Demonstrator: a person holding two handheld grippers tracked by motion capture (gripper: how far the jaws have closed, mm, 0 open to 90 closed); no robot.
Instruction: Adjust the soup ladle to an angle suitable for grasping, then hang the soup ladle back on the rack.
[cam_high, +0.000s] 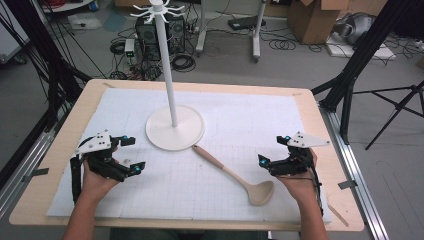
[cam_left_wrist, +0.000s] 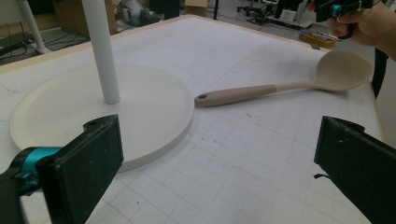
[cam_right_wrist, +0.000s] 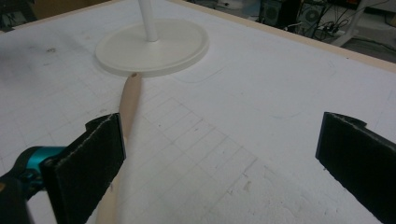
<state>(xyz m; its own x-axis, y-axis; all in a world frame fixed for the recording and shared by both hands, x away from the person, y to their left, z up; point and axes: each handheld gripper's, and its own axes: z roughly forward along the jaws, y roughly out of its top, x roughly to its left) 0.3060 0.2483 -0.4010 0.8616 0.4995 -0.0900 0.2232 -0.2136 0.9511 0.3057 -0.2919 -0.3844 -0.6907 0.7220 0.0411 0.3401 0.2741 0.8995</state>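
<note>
A beige ladle (cam_high: 235, 173) lies on the white gridded mat (cam_high: 240, 115), its handle tip touching the round base of a white stand (cam_high: 174, 127) and its bowl toward the near right. In the left gripper view the ladle (cam_left_wrist: 261, 91) stretches from the stand's base (cam_left_wrist: 154, 112) to the right. My left gripper (cam_high: 131, 153) hovers open at the near left of the stand, nothing between its jaws. To the right of the ladle's bowl, my right gripper (cam_high: 274, 151) is held open and empty. In the right gripper view the ladle's handle (cam_right_wrist: 128, 100) runs behind the left jaw.
The stand's tall pole (cam_high: 166, 60) ends in a crown of hooks (cam_high: 159, 11). The wooden table edge (cam_high: 55, 145) frames the mat. Beyond the table lie cables, a computer tower (cam_high: 150, 35) and cardboard boxes (cam_high: 315, 17); black tripod legs (cam_high: 360, 55) stand at the right.
</note>
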